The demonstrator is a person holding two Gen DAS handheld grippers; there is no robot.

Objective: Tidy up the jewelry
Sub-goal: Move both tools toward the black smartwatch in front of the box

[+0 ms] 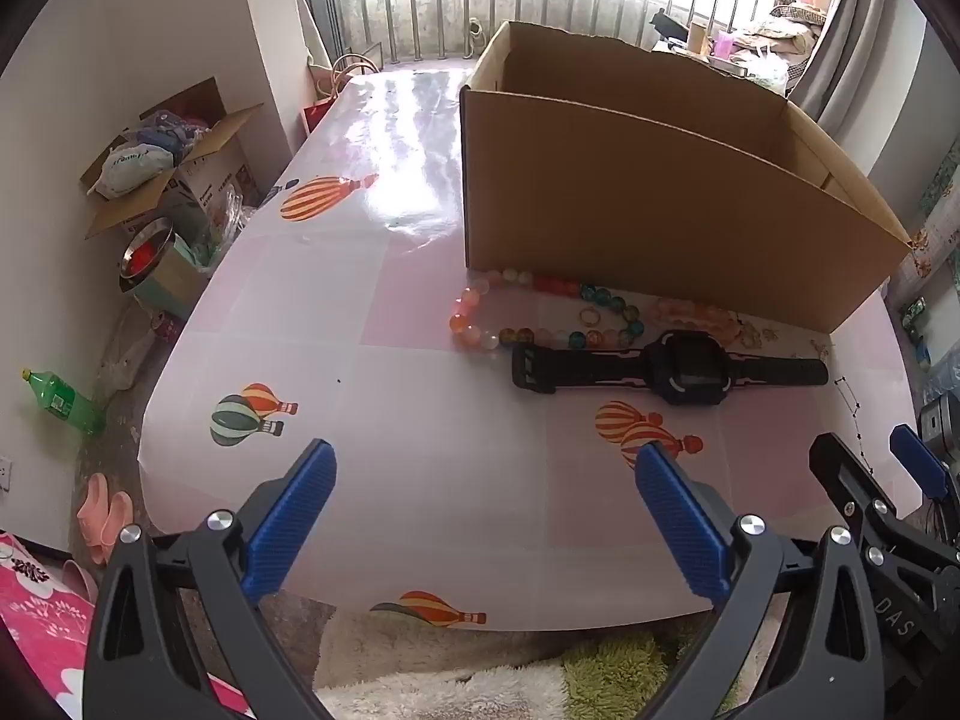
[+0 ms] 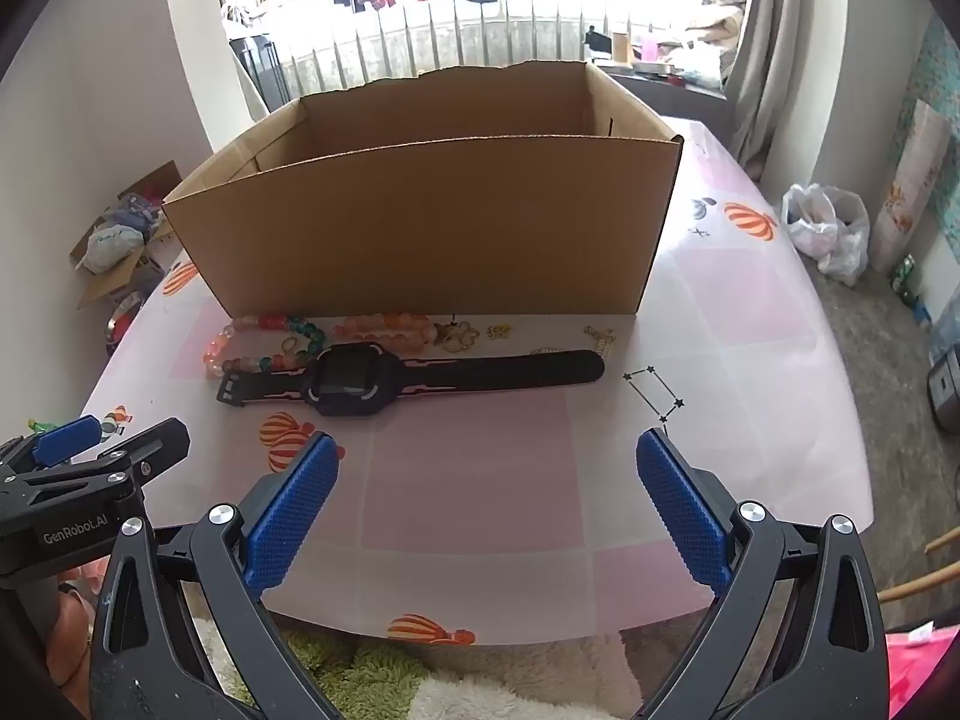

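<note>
Daylight is washing over the balloon-print table (image 2: pixel 480 480) as I am hovering both the left gripper (image 1: pixel 486 510) and right gripper (image 2: pixel 486 504) released and empty above its near edge, judging collection unstarted: watch (image 2: pixel 384 378), bead strings (image 2: pixel 270 342) and gold trinkets (image 2: pixel 462 336) are lying mid-table against the cardboard box (image 2: pixel 420 228), so I am needing to reach forward first.

Left gripper (image 1: pixel 486 456) jaws spread wide, right gripper (image 2: pixel 487 447) alongside, likewise wide, both angled downward

Black frames (image 1: pixel 486 480) — blue ribbed pads (image 1: pixel 678 516).
</note>
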